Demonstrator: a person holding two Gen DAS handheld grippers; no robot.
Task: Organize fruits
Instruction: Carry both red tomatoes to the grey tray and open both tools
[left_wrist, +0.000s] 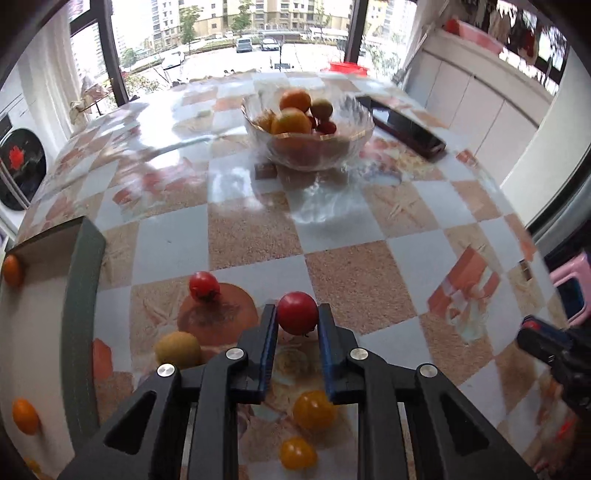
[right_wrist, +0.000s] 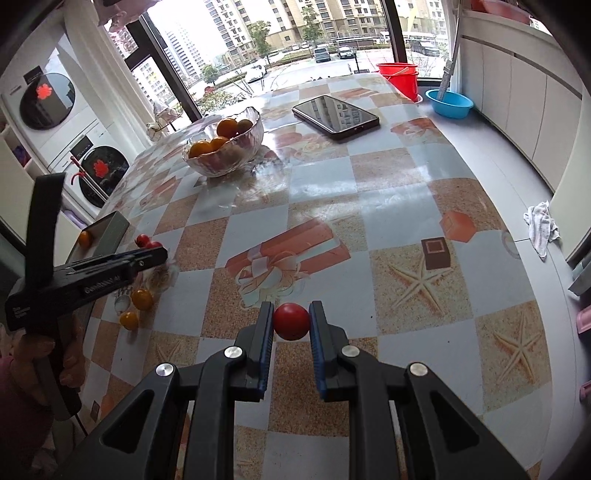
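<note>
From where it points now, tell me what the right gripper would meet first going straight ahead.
Likely the checkered tablecloth. The right gripper, shut on a red cherry tomato, angles down at bare cloth, though depth is unclear.

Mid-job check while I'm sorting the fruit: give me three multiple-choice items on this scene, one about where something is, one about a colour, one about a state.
1. Where does the phone lie?
A. On the table beyond the glass bowl
B. Inside the glass bowl
C. In the grey tray

2. What colour is the fruit between the right gripper's fingers?
A. Yellow
B. Green
C. Red

3. What is the left gripper's state?
A. Open wide over nothing
B. Shut on a red tomato
C. Shut on a yellow fruit

Answers:
1 A, the phone rests flat on the table, to the right of and past the glass bowl.
2 C, the right gripper pinches a red fruit.
3 B, the left gripper has its pads against a red tomato, while yellow fruits lie loose below it.
</note>
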